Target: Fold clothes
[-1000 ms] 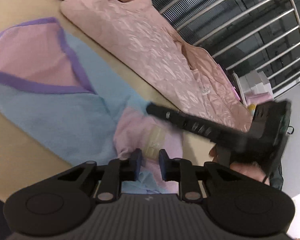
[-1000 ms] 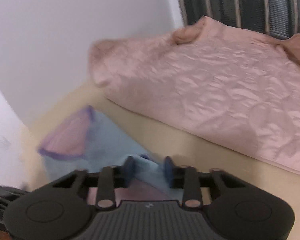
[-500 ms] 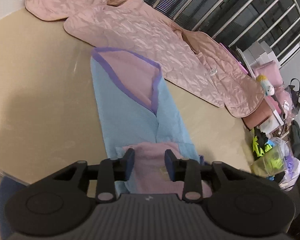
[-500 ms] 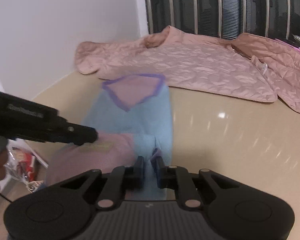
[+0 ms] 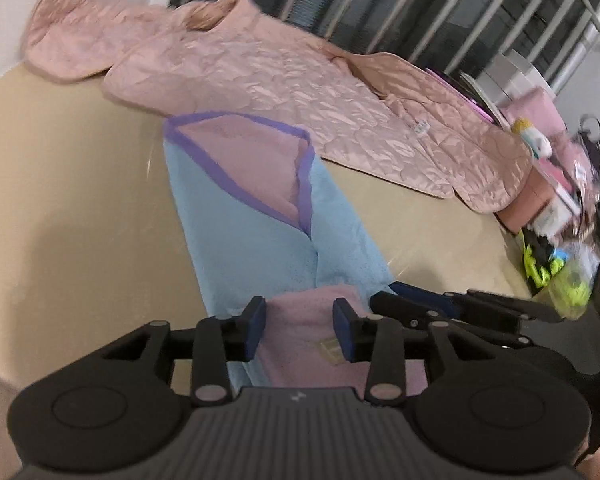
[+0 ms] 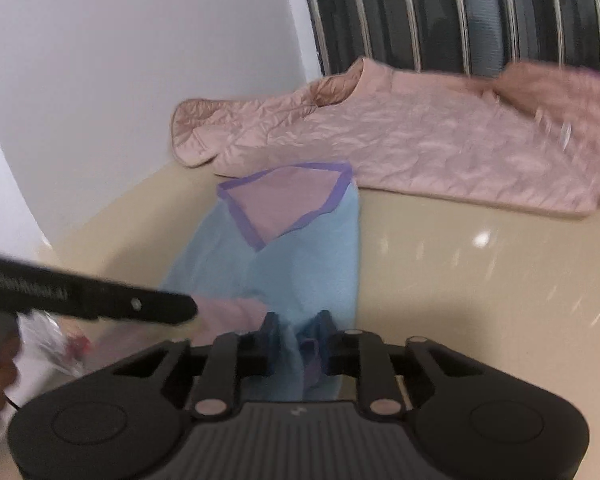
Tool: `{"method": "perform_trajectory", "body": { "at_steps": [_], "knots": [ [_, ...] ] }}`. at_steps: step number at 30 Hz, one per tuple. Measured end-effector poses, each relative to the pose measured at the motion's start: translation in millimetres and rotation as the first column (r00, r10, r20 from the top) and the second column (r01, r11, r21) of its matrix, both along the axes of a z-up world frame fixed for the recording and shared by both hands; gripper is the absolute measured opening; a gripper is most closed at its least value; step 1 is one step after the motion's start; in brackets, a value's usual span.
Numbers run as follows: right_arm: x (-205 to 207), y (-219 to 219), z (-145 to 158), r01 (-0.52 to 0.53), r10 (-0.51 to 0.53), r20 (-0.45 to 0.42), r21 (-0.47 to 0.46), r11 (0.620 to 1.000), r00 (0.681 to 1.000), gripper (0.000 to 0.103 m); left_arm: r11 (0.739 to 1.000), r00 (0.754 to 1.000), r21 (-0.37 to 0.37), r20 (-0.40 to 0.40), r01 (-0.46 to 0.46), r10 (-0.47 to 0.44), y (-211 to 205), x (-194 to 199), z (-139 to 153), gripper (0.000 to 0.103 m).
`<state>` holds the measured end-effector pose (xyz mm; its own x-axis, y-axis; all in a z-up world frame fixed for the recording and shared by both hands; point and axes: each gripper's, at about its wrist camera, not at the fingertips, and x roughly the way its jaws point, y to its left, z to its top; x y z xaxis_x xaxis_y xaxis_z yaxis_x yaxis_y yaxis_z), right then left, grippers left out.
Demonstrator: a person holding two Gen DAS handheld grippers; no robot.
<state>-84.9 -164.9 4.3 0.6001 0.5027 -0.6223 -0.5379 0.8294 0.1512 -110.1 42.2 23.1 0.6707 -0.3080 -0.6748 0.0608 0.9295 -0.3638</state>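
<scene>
Right gripper (image 6: 296, 338): jaws nearly closed, pinching a gathered fold of the blue garment (image 6: 300, 264) at its near edge. Left gripper (image 5: 299, 330): jaws part-open and opening, straddling the pink inner layer (image 5: 320, 344) without pressing it. The garment lies lengthwise on the beige surface (image 5: 60, 200), its purple-trimmed neckline (image 5: 236, 140) at the far end, just beside a quilted pink jacket (image 5: 300, 92). To fold well, the left jaws would likely need to close on the near hem level with the right, so both corners lift evenly and travel toward the neckline without dragging the jacket.
</scene>
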Motion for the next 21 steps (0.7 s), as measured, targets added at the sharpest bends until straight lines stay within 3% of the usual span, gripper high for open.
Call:
{"method": "perform_trajectory", "body": {
  "at_steps": [4, 6, 10, 13, 16, 18, 21],
  "knots": [
    [-17, -2, 1, 0.054, -0.053, 0.028, -0.04, 0.998, 0.998, 0.014, 0.998, 0.999, 0.058, 0.029, 0.037, -0.039, -12, 5, -2, 0.038],
    [-29, 1, 1, 0.103, -0.1, 0.05, -0.062, 0.993, 0.994, 0.014, 0.997, 0.998, 0.052, 0.03, 0.06, -0.061, -15, 9, -2, 0.038],
    [-51, 9, -3, 0.206, -0.2, 0.087, -0.066, 0.976, 0.976, 0.014, 0.991, 0.994, 0.105, 0.055, 0.088, -0.094, -23, 11, -3, 0.038],
    [-48, 9, -4, 0.226, -0.221, 0.088, -0.046, 0.973, 0.971, 0.015, 0.983, 0.99, 0.152, 0.076, 0.104, -0.117, -28, 11, -4, 0.039],
    [-43, -2, 3, 0.21, -0.208, 0.065, -0.023, 0.978, 0.976, 0.022, 0.984, 0.991, 0.158, 0.095, 0.084, -0.1, -21, -6, 8, 0.051],
    [-49, -8, 11, 0.222, -0.211, 0.14, -0.063, 0.973, 0.967, 0.028, 0.983, 0.983, 0.157, 0.14, 0.098, -0.12, -16, -22, 16, 0.061],
    [-63, -9, 20, 0.16, -0.138, 0.208, -0.091, 0.983, 0.968, 0.028, 0.983, 0.973, 0.12, 0.17, 0.139, -0.158, -9, -38, 21, 0.063]
  ]
}}
